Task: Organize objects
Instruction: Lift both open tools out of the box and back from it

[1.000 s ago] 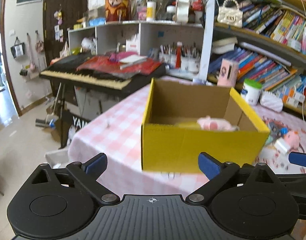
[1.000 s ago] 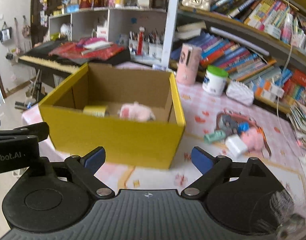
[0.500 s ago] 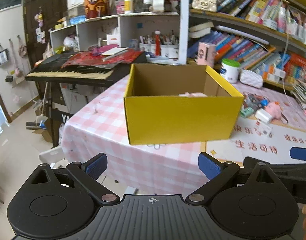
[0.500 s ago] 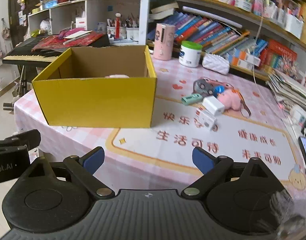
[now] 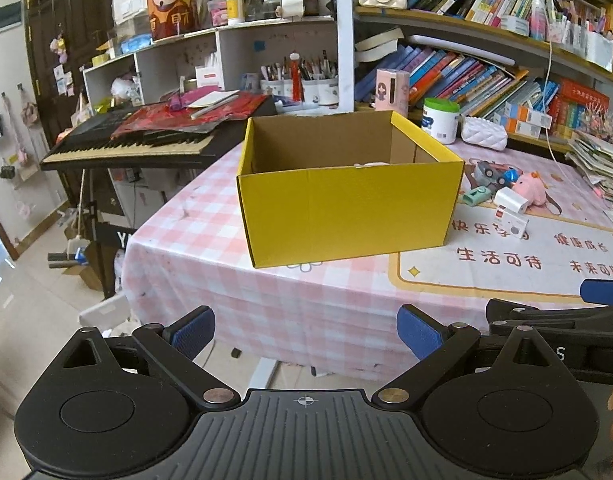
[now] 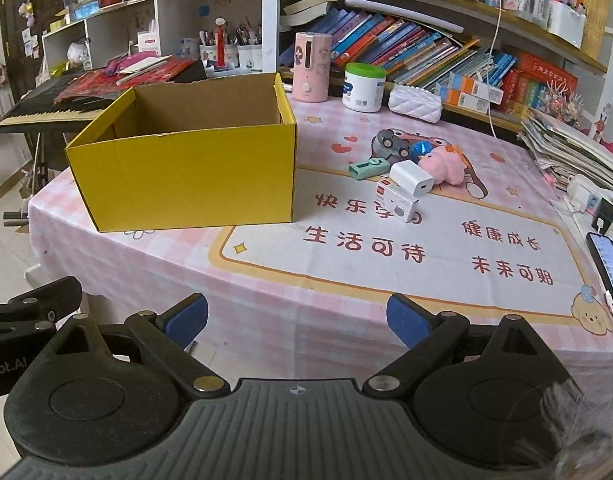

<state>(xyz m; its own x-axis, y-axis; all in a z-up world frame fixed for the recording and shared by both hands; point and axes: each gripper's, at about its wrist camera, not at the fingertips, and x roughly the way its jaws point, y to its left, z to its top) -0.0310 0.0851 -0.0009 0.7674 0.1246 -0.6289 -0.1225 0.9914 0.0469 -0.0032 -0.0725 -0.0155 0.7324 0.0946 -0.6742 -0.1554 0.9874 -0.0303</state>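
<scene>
Both tongs stand wide with nothing between their blue pads: the left tongs (image 5: pixel 305 332) and the right tongs (image 6: pixel 297 320) each hang off the near edge of the worktop (image 6: pixel 346 280), tipped downward toward it, and the right tongs' jaws have just been opening a little further. Against a second ago both have drawn back from the yellow box (image 6: pixel 186 178); then it filled the view close ahead with a pink soft thing plain inside, whereas only a pale sliver shows over its near rim in the left view and the whole pink checked cloth lies in sight. The one box sits open-topped on the left part of the worktop, its far wall toward the keyboard (image 5: pixel 122 146). To the right of it, well apart from the tongs, lies a huddle of small things: one pink plush toy (image 6: pixel 444 164), one white charger cube (image 6: pixel 411 182), one small white carton (image 6: pixel 398 202) just nearer, one mint-green piece (image 6: pixel 368 168), and one grey toy car (image 6: pixel 390 146). One phone (image 6: pixel 608 268) lies at the right edge. Part of the right tongs shows at the right edge of the left view.
</scene>
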